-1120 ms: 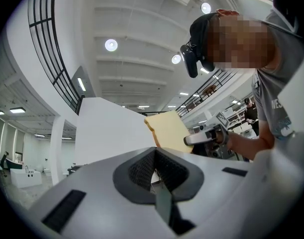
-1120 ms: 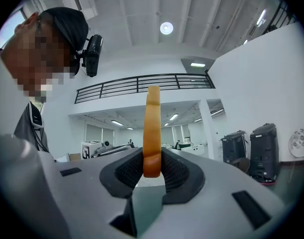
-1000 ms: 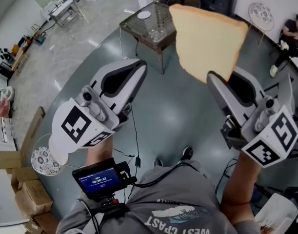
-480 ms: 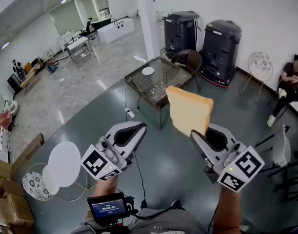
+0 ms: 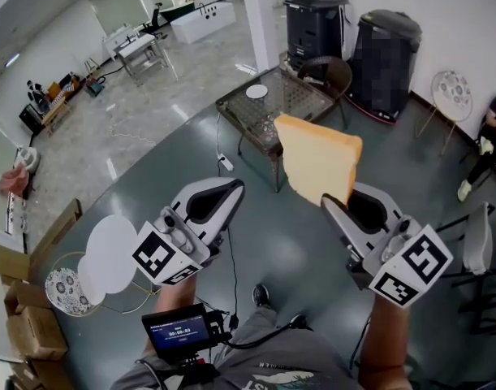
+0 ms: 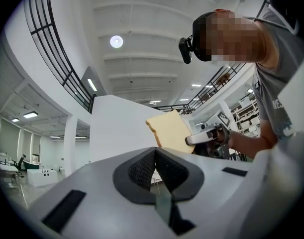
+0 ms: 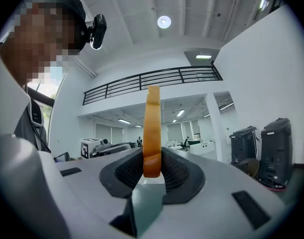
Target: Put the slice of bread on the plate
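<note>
Head view: pale tan square slice of bread [image 5: 317, 169] upright in air, on near side of dark glass-topped table [image 5: 268, 119], well apart from it. Small round white plate [image 5: 256, 91] lies on table. Left tongs [image 5: 222, 192] left of bread, not touching it.

Left gripper view: left tongs pressed together on themselves.

Right gripper view: right tongs [image 7: 152, 166] clenched on bread's lower edge.

Open floor [image 5: 292, 238] runs to the mesh table [image 5: 290, 101]; a chair [image 5: 326, 75] crowds its far right.

Wire-top table [image 5: 268, 112] on grey floor. Just behind table: dark chair [image 5: 325, 73], black bin [image 5: 317, 24], second black bin [image 5: 394, 106]. Far left of table: cardboard boxes [image 5: 28, 331].
</note>
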Available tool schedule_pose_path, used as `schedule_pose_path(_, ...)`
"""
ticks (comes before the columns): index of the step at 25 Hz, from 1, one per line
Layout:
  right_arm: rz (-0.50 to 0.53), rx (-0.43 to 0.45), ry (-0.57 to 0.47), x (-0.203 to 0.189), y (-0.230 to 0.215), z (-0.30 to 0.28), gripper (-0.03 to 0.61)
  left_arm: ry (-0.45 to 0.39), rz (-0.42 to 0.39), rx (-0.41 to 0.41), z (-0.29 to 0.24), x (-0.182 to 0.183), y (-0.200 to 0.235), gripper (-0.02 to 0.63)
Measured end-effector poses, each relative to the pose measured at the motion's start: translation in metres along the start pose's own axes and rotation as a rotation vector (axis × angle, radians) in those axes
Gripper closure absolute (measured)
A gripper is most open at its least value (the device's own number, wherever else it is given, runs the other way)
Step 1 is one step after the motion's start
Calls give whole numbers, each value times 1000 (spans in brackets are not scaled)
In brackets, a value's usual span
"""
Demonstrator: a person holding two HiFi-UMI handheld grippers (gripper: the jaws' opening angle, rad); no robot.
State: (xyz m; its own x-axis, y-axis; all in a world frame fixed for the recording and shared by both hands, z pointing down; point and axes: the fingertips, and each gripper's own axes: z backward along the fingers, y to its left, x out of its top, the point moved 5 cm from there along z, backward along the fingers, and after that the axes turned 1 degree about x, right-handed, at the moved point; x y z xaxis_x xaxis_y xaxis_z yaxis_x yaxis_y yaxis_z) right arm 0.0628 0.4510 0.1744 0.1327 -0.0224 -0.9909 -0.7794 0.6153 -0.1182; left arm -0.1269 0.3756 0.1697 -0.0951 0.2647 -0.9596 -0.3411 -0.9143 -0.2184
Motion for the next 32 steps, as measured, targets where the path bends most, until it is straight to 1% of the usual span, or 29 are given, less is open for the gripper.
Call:
schedule_pose_path(4,3,-29,9,-4,-7,-27,486,-19,16,-33,-4,-13,29,607)
schedule_pose_path(9,15,-58,7,3,-17,-68,485,-41,26,-62,-8,-17,76,607)
schedule_pose_path(12,11,-76,4,1,-29,-92,485,-47,25,-73,-12,-24,104,607)
schedule_pose_path(16,8,-97,7,-6,-49,-132,485,-45,31,-91,-13,-41,147,607)
schedule_pose_path(21,19,-130,9,1,-52,-150,485,-64,33,-107,-10,-40,170,607)
schedule_pose_path(25,25,-142,17,2,-64,-172,485,-70,50,-110,-13,-52,194,607)
schedule_pose_path(30,26,-128,27,4,-63,-178,485,-76,67,-98,-9,-54,197,607)
schedule_pose_path(32,29,-129,18,5,-63,-178,485,-67,74,-89,-8,-57,198,607)
